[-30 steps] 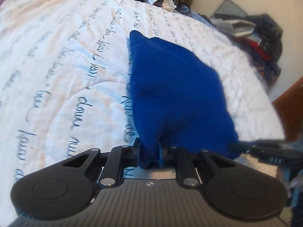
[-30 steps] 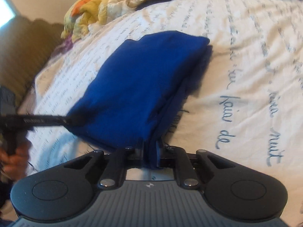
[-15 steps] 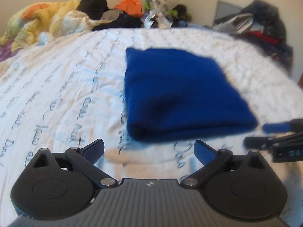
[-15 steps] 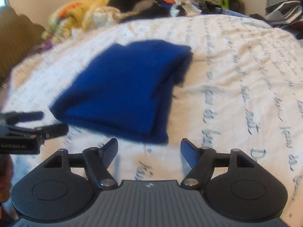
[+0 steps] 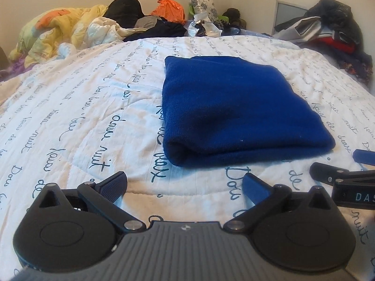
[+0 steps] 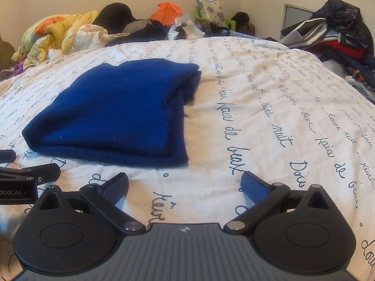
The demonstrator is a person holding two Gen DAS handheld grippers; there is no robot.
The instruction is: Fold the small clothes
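— Garment's position?
— Folded blue garment (image 5: 236, 110) lies flat on the quilt (image 5: 82, 117), clear of both tools.
— Grippers?
— Left gripper (image 5: 185, 183) and right gripper (image 6: 185, 182) are opening, jaws spread, nothing between them.

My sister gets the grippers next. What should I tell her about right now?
Left gripper: jaws opening, nothing between them.
Right gripper: jaws opening, nothing between them.
Blue cloth: folded into a neat block, lying flat on the quilt just ahead of both grippers, not touching either.
Done: this cloth looks folded and let go.
Left: probably move it aside and pick another small garment, perhaps from the piles at the far end of the bed.
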